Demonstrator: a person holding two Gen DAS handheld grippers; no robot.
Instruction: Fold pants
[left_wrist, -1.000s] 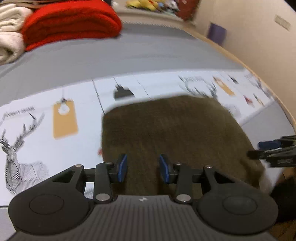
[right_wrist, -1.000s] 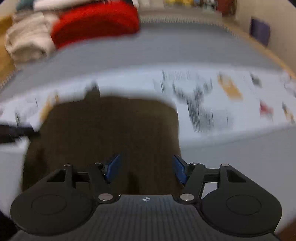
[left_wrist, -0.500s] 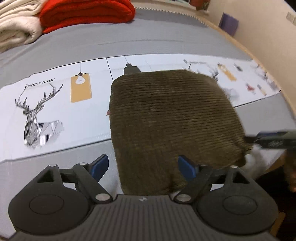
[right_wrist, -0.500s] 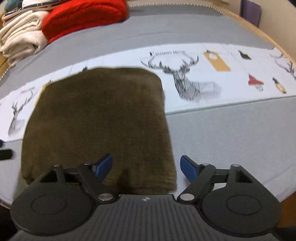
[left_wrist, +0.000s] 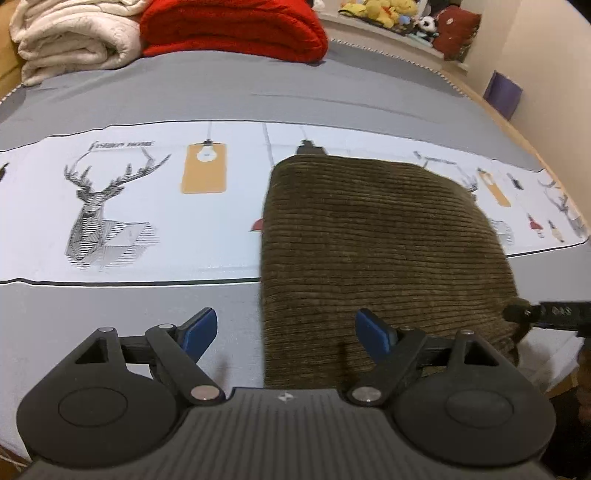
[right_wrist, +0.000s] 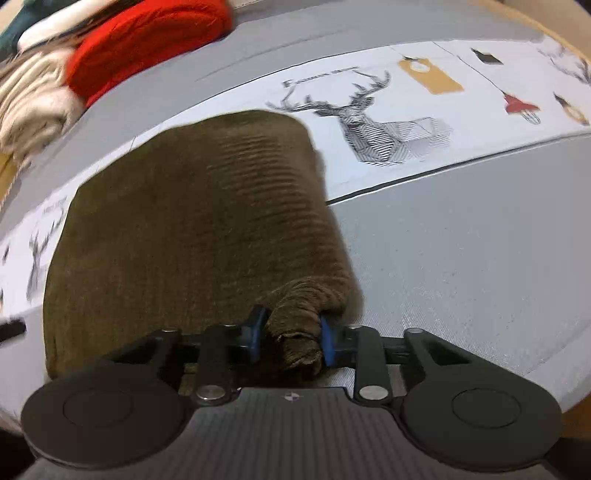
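A grey bed (left_wrist: 258, 96) with a deer-print white band (left_wrist: 110, 206) carries the olive corduroy pants (left_wrist: 369, 251), folded into a thick ribbed rectangle; the right gripper (right_wrist: 291, 338) pinches their bunched near corner; the left gripper (left_wrist: 284, 332) hovers spread wide, holding nothing, at their near left edge.

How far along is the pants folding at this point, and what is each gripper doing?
Done: the brown pants already lie as a compact folded rectangle on the bed. In hand: the right gripper is shut on the near right corner of the pants, bunching the cloth; the left gripper is open by the near left edge, holding nothing. Left: probably one more fold or a tidy-up, then release.
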